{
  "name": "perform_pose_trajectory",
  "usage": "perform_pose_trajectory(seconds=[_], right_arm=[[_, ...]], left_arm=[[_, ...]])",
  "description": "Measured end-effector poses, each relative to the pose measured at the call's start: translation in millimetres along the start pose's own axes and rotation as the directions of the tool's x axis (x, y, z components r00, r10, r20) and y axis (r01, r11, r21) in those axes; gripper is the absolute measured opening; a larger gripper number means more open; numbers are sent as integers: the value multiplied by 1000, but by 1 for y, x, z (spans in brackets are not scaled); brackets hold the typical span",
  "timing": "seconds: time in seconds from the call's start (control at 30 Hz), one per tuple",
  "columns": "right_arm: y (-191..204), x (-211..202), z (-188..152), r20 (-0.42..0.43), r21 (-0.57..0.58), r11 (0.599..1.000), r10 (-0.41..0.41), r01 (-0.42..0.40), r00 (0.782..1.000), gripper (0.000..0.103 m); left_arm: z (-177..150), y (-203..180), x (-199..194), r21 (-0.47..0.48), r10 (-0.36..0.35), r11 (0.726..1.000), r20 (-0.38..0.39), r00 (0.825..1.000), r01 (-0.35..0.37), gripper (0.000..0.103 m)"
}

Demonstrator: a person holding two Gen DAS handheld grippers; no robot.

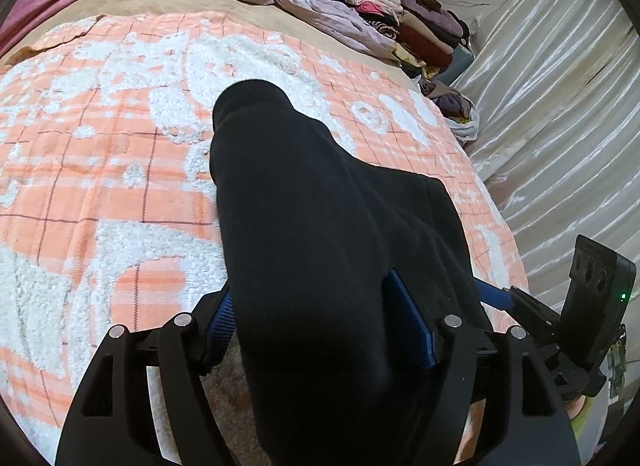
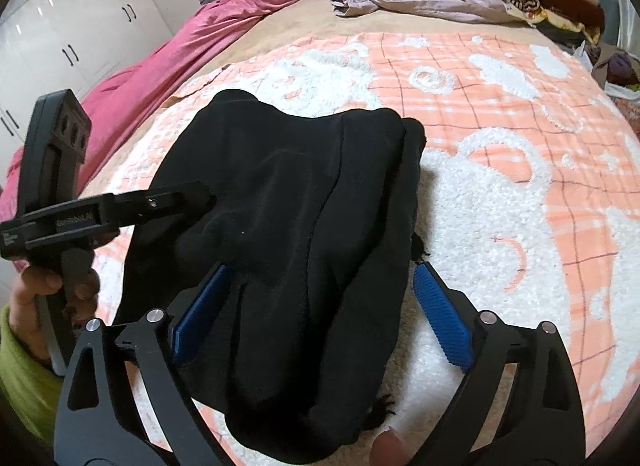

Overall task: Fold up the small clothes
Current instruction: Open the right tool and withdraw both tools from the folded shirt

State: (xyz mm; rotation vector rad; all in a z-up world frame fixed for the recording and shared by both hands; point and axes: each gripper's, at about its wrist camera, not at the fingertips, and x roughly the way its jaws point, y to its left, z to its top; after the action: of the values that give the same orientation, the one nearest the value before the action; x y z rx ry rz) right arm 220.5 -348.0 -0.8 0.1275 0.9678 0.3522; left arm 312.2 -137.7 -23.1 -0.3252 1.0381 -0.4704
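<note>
A black garment [image 2: 288, 201] lies bunched on the orange-and-white blanket [image 2: 500, 145]. In the left wrist view the black garment [image 1: 312, 225] drapes between my left gripper's [image 1: 316, 306] blue fingers [image 1: 404, 318] and hides the gap; the jaws stand apart around a thick fold of cloth. In the right wrist view my right gripper [image 2: 320, 290] is open, its blue pads [image 2: 440, 314] on either side of the garment's near end. The left gripper's body [image 2: 120, 213] reaches into the garment from the left.
A stack of folded clothes [image 1: 404, 13] and a crumpled lilac garment [image 1: 320, 5] sit at the far edge of the bed. A pink duvet [image 2: 192, 49] lies along the left side. White cupboards [image 2: 68, 25] stand beyond. A shiny white curtain [image 1: 560, 105] hangs on the right.
</note>
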Motion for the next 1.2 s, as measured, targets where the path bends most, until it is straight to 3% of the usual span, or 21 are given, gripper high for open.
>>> perform_pose_trajectory(seconds=[0.4, 0.7, 1.0, 1.2], right_arm=[[-1, -21, 1, 84, -4, 997, -75, 76, 994, 94], [9, -41, 1, 177, -6, 991, -129, 132, 976, 94], [25, -87, -4, 375, 6, 982, -178, 189, 910, 94], [35, -106, -33, 424, -17, 970, -213, 243, 880, 94]], left_arm=[[-3, -17, -61, 44, 48, 998, 133, 990, -54, 95], [-13, -30, -105, 73, 90, 992, 199, 976, -107, 98], [-31, -40, -136, 95, 123, 984, 253, 960, -151, 98], [-55, -44, -152, 113, 146, 976, 297, 943, -187, 98]])
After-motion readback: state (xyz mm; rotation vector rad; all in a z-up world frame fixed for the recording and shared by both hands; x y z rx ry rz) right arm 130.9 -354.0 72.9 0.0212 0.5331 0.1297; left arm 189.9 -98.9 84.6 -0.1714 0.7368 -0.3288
